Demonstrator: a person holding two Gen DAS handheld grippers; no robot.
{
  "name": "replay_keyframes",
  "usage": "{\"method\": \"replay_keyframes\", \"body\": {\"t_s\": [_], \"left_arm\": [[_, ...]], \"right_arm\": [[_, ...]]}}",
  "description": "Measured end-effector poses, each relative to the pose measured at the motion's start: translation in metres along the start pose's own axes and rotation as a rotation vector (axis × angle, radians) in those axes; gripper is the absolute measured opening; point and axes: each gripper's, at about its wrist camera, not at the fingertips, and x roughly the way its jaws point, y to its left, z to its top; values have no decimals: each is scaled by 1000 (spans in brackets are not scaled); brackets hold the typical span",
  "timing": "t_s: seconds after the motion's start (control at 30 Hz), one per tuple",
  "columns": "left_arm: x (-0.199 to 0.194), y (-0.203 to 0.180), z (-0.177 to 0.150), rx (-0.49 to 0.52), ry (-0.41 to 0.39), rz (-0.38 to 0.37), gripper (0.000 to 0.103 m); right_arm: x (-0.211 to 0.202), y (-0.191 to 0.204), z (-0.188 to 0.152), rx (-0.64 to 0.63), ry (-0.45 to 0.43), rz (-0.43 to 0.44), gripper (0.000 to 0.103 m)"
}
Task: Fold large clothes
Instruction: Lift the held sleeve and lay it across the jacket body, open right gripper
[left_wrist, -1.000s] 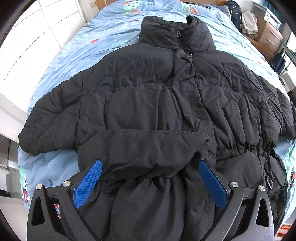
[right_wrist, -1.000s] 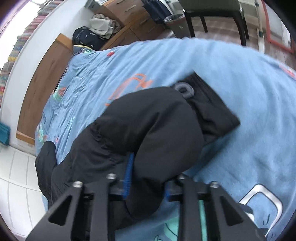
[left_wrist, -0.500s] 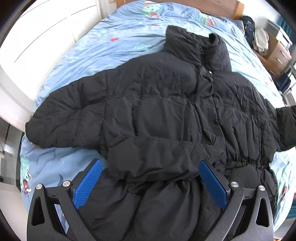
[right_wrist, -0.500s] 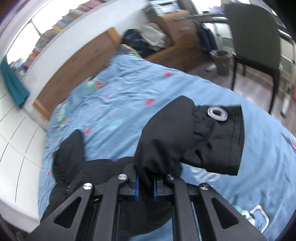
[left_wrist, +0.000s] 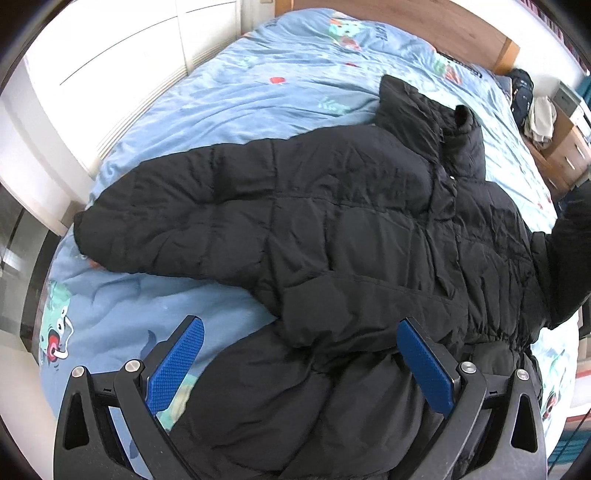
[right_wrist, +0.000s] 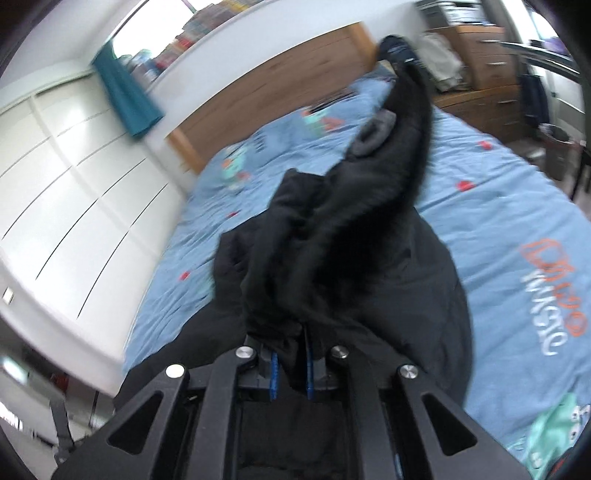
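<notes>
Sleeve fold in hand. Black quilted puffer jacket (left_wrist: 369, 229) spread front-up across the bed with the pale blue printed cover (left_wrist: 258, 81), collar toward the upper right of the left wrist view, one sleeve lying flat toward the left edge. Right claw (right_wrist: 290, 373) clamped tight on the cuff of the other black sleeve (right_wrist: 369, 206), raised off the bed and blurred, trailing toward the upper right of the right wrist view. Left claw (left_wrist: 303, 365) wide apart above the hem at lower centre, gripping nothing. Next, probably: carry the raised sleeve across the chest, lay it flat without bunching, then release.
</notes>
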Motion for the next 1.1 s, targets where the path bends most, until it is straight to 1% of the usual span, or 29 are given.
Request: {"method": "replay_keyframes", "body": {"t_s": [0.2,0.4,0.57,0.7,0.8,0.93,1.0,1.1], "left_arm": [[-3,19,-4,-42,2,7,102],[-4,31,-8,-60,1,18,102],[-1,31,-13,-65,15,15,102],[-2,27,-15,-52,15,15,102],[-2,26,-16,-57,9,18,102],[-3,21,-16,-45,-9,20,102],[-4,18,-16,-48,-18,13,102],[-2,15,-15,-57,-6,-13,102]], "right_arm": [[33,59,-40,-112,127,76,10],[63,81,-92,-158,273,127,10],[94,79,-146,-189,408,98,10],[110,70,-173,-208,481,40,10],[112,66,-180,-224,491,14,12],[104,71,-178,-253,480,-1,13],[99,78,-179,-277,480,-1,17],[89,84,-183,-295,484,15,32]]}}
